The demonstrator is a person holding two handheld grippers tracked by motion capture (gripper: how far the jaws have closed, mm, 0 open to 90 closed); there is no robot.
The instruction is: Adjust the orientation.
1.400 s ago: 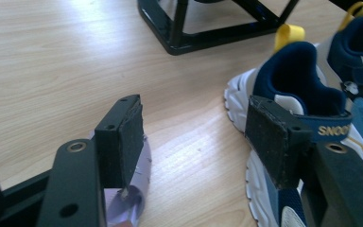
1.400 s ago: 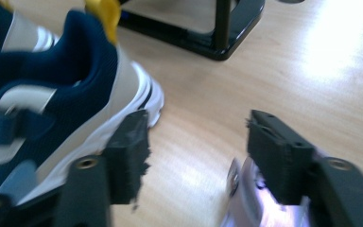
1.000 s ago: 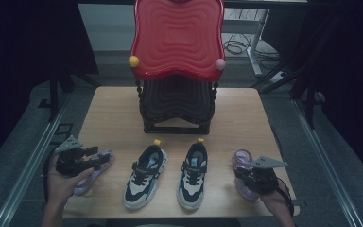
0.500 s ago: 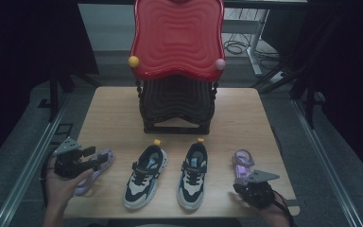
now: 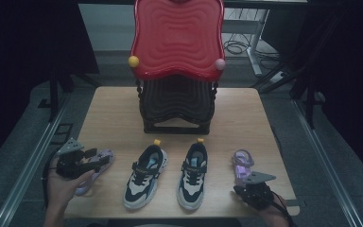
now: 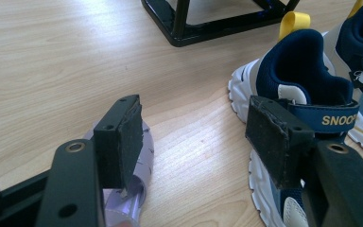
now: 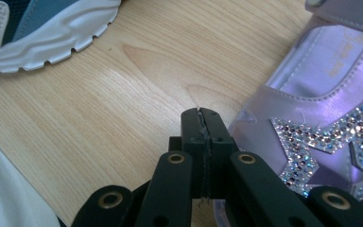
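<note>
- A person's left hand [image 5: 64, 187] holds the left gripper [image 5: 92, 158] at the table's [image 5: 113, 109] near-left corner, level with the row of shoes.
- Its jaws stand wide apart with nothing clamped — in the left gripper view one pad [image 6: 123, 139] hangs just over the left lilac sandal [image 6: 134, 189], the other sits in front of the left sneaker [image 6: 302, 85].
- That sandal lies flat by the near-left corner, partly under the gripper in the high view.
- The right gripper [image 5: 255, 189] sits at the near-right corner, jaws pressed together on nothing; they had just finished closing.
- In the right gripper view the shut tips [image 7: 202, 125] rest just beside the right lilac sandal [image 7: 331, 109], by its rhinestone star [image 7: 331, 142]; whether they touch it I cannot tell.
- In the high view that sandal [image 5: 242, 163] lies along the right edge, just ahead of the gripper.
- Two navy-and-white sneakers [image 5: 170, 172] stand side by side mid-way along the near edge, yellow heel tabs toward the far side.
- A black rack [image 5: 177, 101] with a red wavy top [image 5: 177, 38] stands at the far edge, centre.
</note>
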